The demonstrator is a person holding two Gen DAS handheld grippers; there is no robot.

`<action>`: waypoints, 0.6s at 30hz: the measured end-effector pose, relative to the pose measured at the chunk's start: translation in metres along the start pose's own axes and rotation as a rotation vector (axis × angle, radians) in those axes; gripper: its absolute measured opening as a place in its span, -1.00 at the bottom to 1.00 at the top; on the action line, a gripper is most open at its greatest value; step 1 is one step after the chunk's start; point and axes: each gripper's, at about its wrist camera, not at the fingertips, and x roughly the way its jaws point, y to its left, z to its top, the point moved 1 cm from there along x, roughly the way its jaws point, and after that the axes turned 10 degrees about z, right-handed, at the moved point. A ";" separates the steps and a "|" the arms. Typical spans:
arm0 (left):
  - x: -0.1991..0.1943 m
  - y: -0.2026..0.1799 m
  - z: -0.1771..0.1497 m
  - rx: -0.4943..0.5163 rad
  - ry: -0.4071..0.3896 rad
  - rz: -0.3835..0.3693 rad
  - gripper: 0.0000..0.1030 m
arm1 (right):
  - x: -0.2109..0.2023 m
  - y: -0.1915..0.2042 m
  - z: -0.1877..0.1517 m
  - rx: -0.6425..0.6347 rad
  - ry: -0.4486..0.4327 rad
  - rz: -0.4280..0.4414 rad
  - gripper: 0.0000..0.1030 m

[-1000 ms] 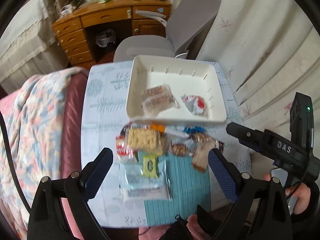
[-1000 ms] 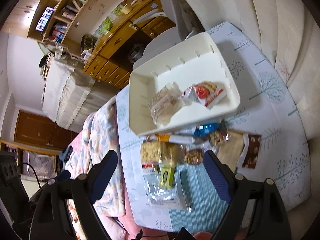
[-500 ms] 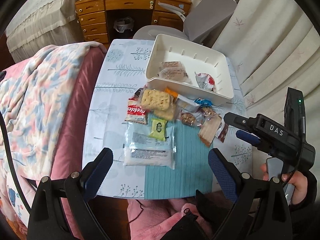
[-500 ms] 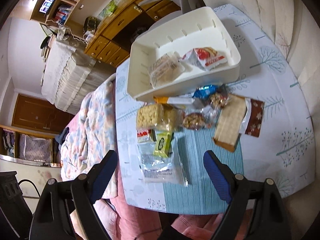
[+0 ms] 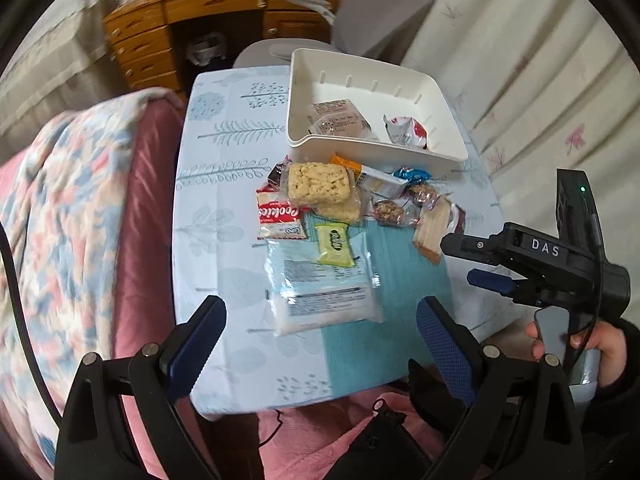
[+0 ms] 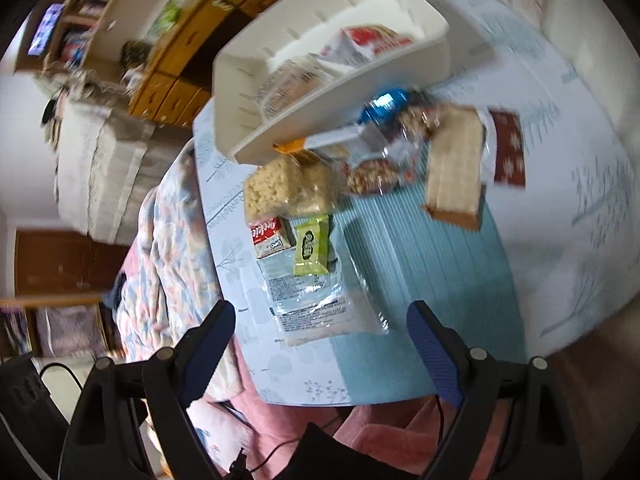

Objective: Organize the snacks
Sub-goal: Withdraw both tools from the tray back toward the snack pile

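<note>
Both hand-held grippers, left point(image 5: 320, 332) & right point(image 6: 320, 332), gape wide w/ nothing held. Snack pile point(image 5: 332, 208) sits on tabletop point(image 5: 224, 184) just before the tray point(image 5: 376, 148), two packs inside already. Risk: overlapping slick wrappers, so a grab may drag neighbours or slip.

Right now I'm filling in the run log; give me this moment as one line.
left gripper: open, empty | right gripper: open, empty | white bin: two snacks inside | snack pile: on table, untouched
</note>
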 end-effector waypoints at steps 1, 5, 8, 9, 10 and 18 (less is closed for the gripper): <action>0.004 0.004 0.001 0.031 -0.002 -0.004 0.85 | 0.006 -0.003 -0.005 0.043 -0.002 -0.003 0.71; 0.016 0.016 0.007 0.127 -0.015 -0.037 0.85 | 0.021 -0.010 -0.023 0.184 -0.027 0.018 0.71; 0.024 0.027 0.013 0.194 -0.045 -0.066 0.85 | 0.030 -0.012 -0.035 0.269 -0.058 0.024 0.71; 0.026 0.030 0.015 0.214 -0.055 -0.073 0.85 | 0.032 -0.013 -0.038 0.298 -0.069 0.030 0.71; 0.030 0.034 0.018 0.244 -0.067 -0.084 0.85 | 0.035 -0.014 -0.043 0.329 -0.082 0.036 0.71; 0.042 0.049 0.034 0.424 -0.174 -0.145 0.85 | 0.062 -0.019 -0.073 0.577 -0.142 0.102 0.71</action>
